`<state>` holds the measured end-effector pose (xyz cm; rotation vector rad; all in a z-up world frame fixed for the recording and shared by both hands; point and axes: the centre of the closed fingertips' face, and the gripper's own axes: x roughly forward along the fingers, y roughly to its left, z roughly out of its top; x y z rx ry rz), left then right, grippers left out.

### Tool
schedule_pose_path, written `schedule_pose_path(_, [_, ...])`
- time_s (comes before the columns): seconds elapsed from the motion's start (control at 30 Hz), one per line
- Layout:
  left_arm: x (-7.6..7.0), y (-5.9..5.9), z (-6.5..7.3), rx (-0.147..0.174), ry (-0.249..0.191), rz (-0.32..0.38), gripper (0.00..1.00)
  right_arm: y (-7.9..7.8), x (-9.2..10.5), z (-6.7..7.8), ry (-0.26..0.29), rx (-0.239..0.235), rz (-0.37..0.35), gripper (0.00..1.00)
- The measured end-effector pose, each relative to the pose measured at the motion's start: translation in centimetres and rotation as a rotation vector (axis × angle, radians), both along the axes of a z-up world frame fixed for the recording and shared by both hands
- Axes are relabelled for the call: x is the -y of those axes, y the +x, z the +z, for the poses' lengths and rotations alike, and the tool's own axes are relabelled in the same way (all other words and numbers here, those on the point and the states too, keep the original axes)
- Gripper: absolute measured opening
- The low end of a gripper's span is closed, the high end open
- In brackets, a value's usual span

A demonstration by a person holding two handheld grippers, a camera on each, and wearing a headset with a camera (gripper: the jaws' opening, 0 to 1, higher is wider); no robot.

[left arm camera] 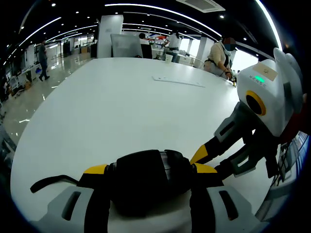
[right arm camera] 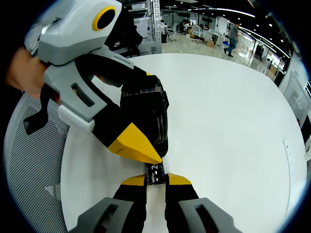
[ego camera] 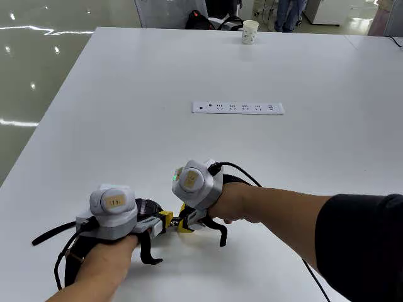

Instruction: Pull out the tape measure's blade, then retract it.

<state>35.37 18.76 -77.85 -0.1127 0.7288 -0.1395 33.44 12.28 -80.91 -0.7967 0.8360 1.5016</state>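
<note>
White table (ego camera: 126, 126), left gripper (left arm camera: 149, 170) clamping tape measure (right arm camera: 148, 109), right gripper (right arm camera: 156, 180) pinching its blade (right arm camera: 153, 172), paper cup (ego camera: 250, 31) far end

Left gripper (ego camera: 163, 220) and right gripper (ego camera: 184, 225) grey-white; fingers (right arm camera: 133, 181) black, yellow-tipped; black sleeve (ego camera: 362, 239).

On my feed the desk (ego camera: 252, 157) is a smooth white top with a faint sheen, and the floor (ego camera: 38, 63) to its left is polished and mirror-glossy. The tape measure (right arm camera: 143, 109) has a matt black casing, plastic or rubber, and its blade (right arm camera: 154, 173) looks thin and printed. The left gripper (ego camera: 165, 221) and right gripper (right arm camera: 156, 180) have smooth pale-grey plastic shells with matt black-and-yellow tips, and the far cup (ego camera: 250, 31) looks like paper.
</note>
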Motion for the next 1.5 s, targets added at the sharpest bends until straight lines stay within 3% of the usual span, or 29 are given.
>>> schedule_pose_path(0.2, [0.0, 0.0, 0.0, 0.001, 0.000, 0.000, 0.62, -0.1, -0.1, 0.0, -0.003, -0.003, 0.000, 0.10])
schedule_pose_path(0.3, [0.0, 0.0, 0.0, 0.001, -0.002, 0.001, 0.62, -0.1, -0.2, 0.0, 0.014, -0.027, -0.025, 0.10])
schedule_pose_path(1.5, [0.1, -0.2, 0.0, -0.002, -0.012, 0.000, 0.62, -0.5, -1.7, 0.1, 0.039, -0.033, -0.029, 0.10])
